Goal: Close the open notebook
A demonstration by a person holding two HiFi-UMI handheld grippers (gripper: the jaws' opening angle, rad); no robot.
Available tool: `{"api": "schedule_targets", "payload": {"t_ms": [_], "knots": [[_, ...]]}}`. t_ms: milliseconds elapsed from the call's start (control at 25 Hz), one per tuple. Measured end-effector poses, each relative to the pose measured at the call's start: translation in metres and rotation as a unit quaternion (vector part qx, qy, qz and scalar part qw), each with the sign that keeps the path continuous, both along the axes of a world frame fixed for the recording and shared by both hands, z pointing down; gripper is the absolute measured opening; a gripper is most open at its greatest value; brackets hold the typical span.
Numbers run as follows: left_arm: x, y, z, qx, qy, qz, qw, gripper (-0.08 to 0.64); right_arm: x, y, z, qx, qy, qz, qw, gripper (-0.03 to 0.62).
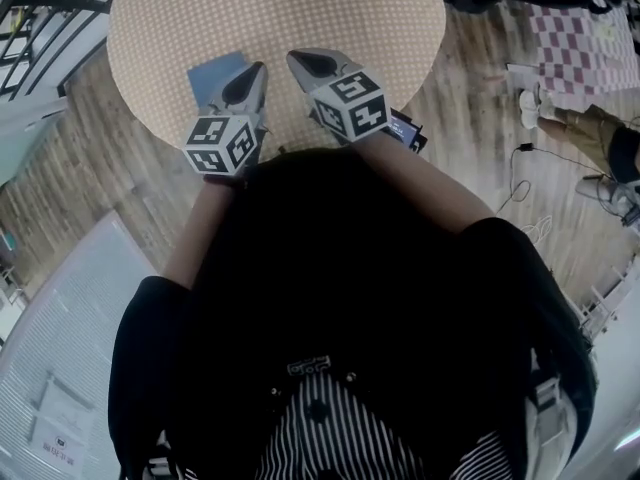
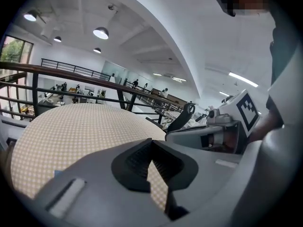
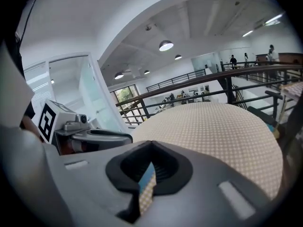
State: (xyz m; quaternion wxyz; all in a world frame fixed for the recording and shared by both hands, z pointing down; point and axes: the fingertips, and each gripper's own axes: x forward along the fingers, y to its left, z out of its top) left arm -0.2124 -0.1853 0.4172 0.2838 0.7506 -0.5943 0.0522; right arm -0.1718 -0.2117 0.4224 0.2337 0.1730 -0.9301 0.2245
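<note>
A blue notebook [image 1: 214,74] lies flat on the round table [image 1: 330,8], which wears a beige dotted cloth; it sits at the near left, partly hidden behind my left gripper [image 1: 257,67]. Only its blue cover shows. Both grippers hang above the table's near edge, close to the person's chest. My left gripper [image 2: 151,141] is shut and empty. My right gripper [image 1: 292,58] is beside it, also shut and empty [image 3: 151,144]. A sliver of the blue notebook [image 3: 147,172] shows through the slit below the right jaws.
A dark flat device [image 1: 406,129] pokes out by the table's near right edge. A black railing [image 1: 40,8] runs past the table at the upper left. A checkered mat [image 1: 575,43] and cables [image 1: 520,183] lie on the wooden floor at right.
</note>
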Motion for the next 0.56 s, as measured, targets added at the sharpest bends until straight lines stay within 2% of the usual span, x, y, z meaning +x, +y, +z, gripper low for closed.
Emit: {"api": "schedule_targets", "payload": {"t_ms": [160, 560], "knots": [[0.003, 0.003, 0.0, -0.001, 0.006, 0.006, 1.0, 0.005, -0.009, 0.014, 0.001, -0.003, -0.004, -0.009, 1.0, 0.002], [-0.019, 0.013, 0.0, -0.004, 0.012, -0.012, 0.9998, 0.005, -0.031, 0.027, 0.001, -0.002, -0.005, -0.031, 0.999, 0.002]]}}
